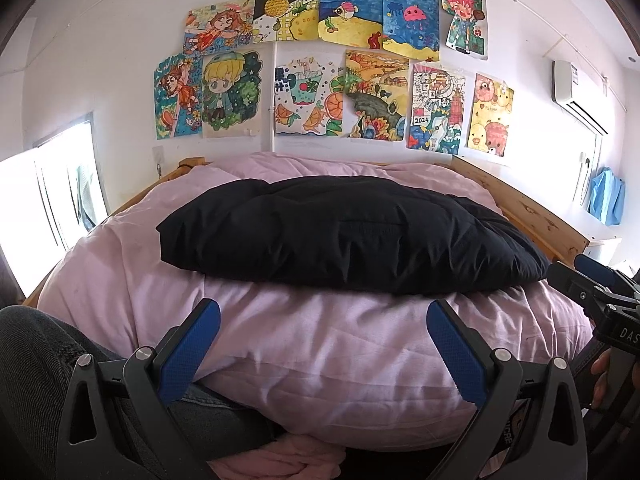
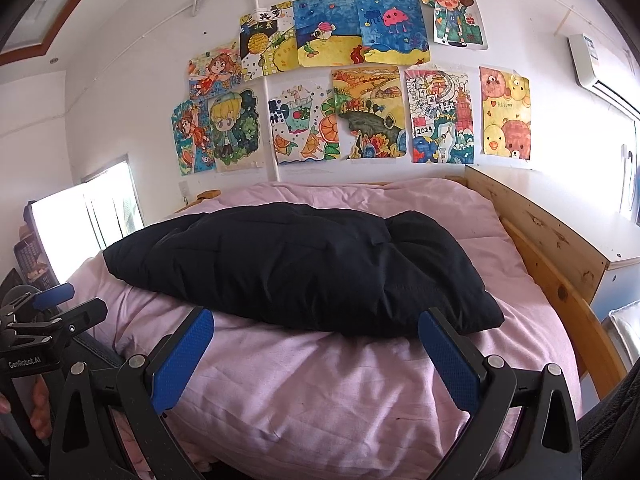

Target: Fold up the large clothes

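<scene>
**Black padded garment lies folded on the bed, both tongs spread and empty**

Left wrist view: the left tongs (image 1: 323, 322) stand spread wide, their blue textured pads (image 1: 188, 354) well apart with nothing between them. They hang over the near edge of the pale pink quilt (image 1: 320, 344) that covers the bed. The puffy black quilted garment (image 1: 344, 236) lies on top of that quilt as a compact, roughly rectangular bundle, set across the bed and beyond the fingertips, not touched by them. A light wooden bed frame (image 1: 532, 212) runs along the right side. On the white wall behind hang colourful children's drawings (image 1: 320, 64) in two rows. A white air conditioner (image 1: 576, 96) sits high on the right, and a bright window (image 1: 52, 192) glares on the left. At the right edge the other black tool with a blue tip, the right tongs (image 1: 588, 276), reaches in, with a hand (image 1: 600, 376) on its handle. Dark grey trousers on a leg (image 1: 36, 360) fill the lower left corner.

Right wrist view: the right tongs (image 2: 316, 332) are likewise spread wide and hold nothing. The right pad's tip overlaps the near right corner of the black garment (image 2: 304, 268); whether it touches is unclear. The garment rests on the pink quilt (image 2: 320, 392), nearer the bed's left half. The wooden frame (image 2: 560, 280) borders the right side. The left tongs (image 2: 60, 300) appear at the left edge.
</scene>
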